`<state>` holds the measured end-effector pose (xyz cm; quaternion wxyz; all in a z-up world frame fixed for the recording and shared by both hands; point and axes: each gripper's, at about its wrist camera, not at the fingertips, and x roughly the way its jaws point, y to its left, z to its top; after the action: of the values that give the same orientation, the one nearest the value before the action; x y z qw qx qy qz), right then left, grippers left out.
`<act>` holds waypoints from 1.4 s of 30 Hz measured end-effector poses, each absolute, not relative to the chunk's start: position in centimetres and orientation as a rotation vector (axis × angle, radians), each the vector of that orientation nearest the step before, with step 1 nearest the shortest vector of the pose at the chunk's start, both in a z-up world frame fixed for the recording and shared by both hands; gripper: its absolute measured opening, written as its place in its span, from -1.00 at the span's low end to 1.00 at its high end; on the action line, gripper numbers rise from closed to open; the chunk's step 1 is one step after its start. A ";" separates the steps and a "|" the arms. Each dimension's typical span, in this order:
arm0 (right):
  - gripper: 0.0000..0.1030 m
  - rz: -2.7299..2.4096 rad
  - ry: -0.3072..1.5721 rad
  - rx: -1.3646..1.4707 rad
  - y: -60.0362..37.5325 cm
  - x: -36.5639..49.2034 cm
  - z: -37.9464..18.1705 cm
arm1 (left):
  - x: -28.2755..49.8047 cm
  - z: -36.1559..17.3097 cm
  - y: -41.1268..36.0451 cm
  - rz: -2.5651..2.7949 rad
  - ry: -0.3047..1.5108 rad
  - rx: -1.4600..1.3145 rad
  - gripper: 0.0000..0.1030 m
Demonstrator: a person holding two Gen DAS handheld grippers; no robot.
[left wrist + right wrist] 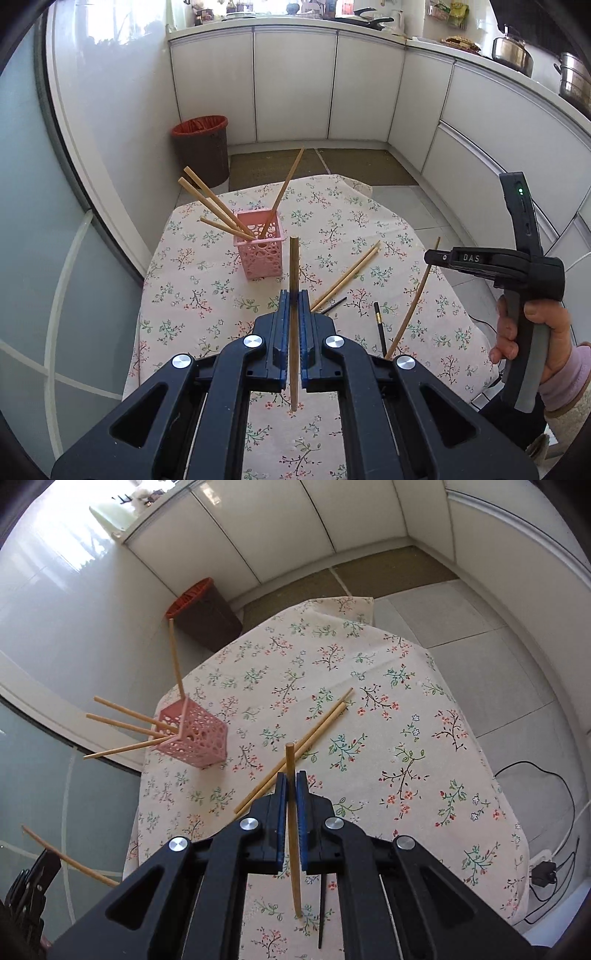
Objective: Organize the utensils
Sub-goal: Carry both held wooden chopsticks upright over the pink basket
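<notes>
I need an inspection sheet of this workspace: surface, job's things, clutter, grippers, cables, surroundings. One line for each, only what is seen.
Surface: table under a floral cloth.
Job's things: pink holder upright with four wooden chopsticks leaning out; two wooden chopsticks lying together on the cloth; two black chopsticks, partly hidden by the grippers.
Clutter: nothing seen.
Grippers: left gripper shut on a wooden chopstick; right gripper shut on another; both chopsticks are off the cloth.
Cables: black cable and power strip on the floor, right of the table.
Surroundings: white cabinets, bin, pots on the counter.
</notes>
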<state>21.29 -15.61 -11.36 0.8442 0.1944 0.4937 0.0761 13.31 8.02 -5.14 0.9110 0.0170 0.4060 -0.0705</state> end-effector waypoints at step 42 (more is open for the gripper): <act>-0.89 0.276 0.902 0.428 -17.0 21.4 -2.4 | 23.0 -15.0 10.9 -0.079 1.183 -0.232 -0.20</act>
<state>21.42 -16.97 -2.35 0.8688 0.2045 0.4311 0.1321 23.01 10.86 -15.01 0.8231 -0.1091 0.5561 -0.0373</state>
